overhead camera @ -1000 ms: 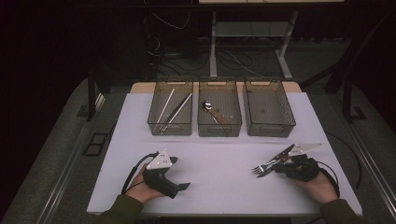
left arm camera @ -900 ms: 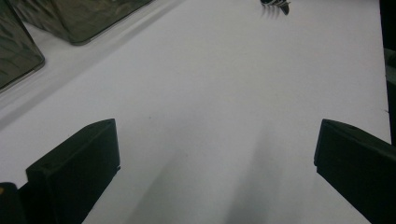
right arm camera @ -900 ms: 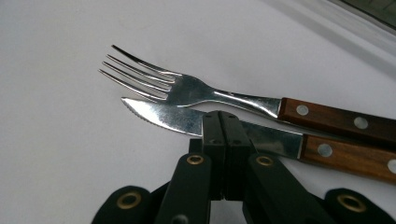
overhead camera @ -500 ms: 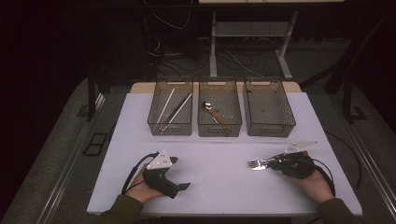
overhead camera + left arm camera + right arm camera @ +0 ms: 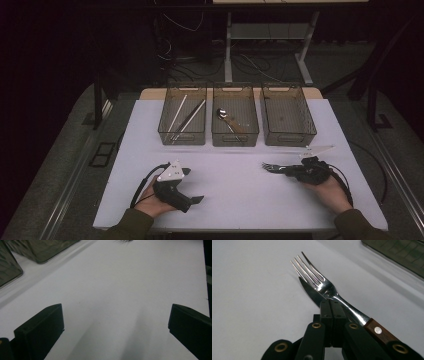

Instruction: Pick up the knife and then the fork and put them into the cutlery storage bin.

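The fork (image 5: 322,285), a steel one with a dark wooden handle fixed by a bright rivet, lies just above the white tabletop (image 5: 240,185) at its right near side, well short of the three bins. Its long axis runs nearly level across the tabletop, tines pointing toward the middle and the person's left in the high view, where it shows as a dark shape (image 5: 272,167) ahead of the hand. In the right gripper view the tines reach away and up-left, and the handle passes back to the lower right beside the jaws. The right hand-held gripper (image 5: 331,305) has its jaws pressed fully together, with the fork's neck lying against their right side; whether the pads actually pinch the metal I cannot tell. No brand or writing can be read on fork or handle. The left hand-held gripper (image 5: 192,199) rests on the near left of the tabletop with its jaws wide apart, nothing between them. Farther back stand three clear bins: the left bin (image 5: 165,131) holds chopsticks (image 5: 186,119), the middle bin (image 5: 254,131) a spoon (image 5: 223,115), and the right bin (image 5: 310,131) stands beside them.
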### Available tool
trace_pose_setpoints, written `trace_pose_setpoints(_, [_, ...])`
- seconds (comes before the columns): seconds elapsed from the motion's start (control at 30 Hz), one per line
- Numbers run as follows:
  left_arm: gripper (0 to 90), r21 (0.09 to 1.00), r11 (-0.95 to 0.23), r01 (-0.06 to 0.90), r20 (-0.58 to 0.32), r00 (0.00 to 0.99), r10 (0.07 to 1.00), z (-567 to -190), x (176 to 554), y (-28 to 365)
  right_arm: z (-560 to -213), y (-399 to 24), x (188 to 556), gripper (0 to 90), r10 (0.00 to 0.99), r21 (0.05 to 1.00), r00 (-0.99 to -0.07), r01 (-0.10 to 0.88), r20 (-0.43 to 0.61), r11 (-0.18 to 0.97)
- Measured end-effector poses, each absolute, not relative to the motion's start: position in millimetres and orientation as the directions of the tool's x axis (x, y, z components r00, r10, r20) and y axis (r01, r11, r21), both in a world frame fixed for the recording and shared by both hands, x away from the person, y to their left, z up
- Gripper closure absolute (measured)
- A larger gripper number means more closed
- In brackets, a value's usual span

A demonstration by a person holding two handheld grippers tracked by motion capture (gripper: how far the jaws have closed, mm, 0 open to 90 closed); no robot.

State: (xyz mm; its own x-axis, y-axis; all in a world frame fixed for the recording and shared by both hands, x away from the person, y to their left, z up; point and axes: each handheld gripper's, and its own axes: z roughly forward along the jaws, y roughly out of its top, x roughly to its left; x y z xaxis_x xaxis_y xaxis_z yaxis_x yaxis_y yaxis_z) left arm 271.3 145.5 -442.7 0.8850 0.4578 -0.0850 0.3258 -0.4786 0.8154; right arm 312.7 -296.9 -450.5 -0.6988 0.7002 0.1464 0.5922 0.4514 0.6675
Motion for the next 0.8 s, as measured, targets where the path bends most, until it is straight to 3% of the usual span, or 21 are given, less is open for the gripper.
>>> trace_pose_setpoints(0.6, [0.0,0.812,-0.488,0.321,-0.08,0.889,0.451,-443,272,146,-450,-291,339,90.0,0.721,0.671,-0.675,0.609,0.157,0.423])
trace_pose_setpoints(0.8, [0.0,0.812,-0.488,0.32,-0.081,0.89,0.449,-443,272,146,-434,-311,336,90.0,0.741,0.716,-0.651,0.595,0.163,0.365])
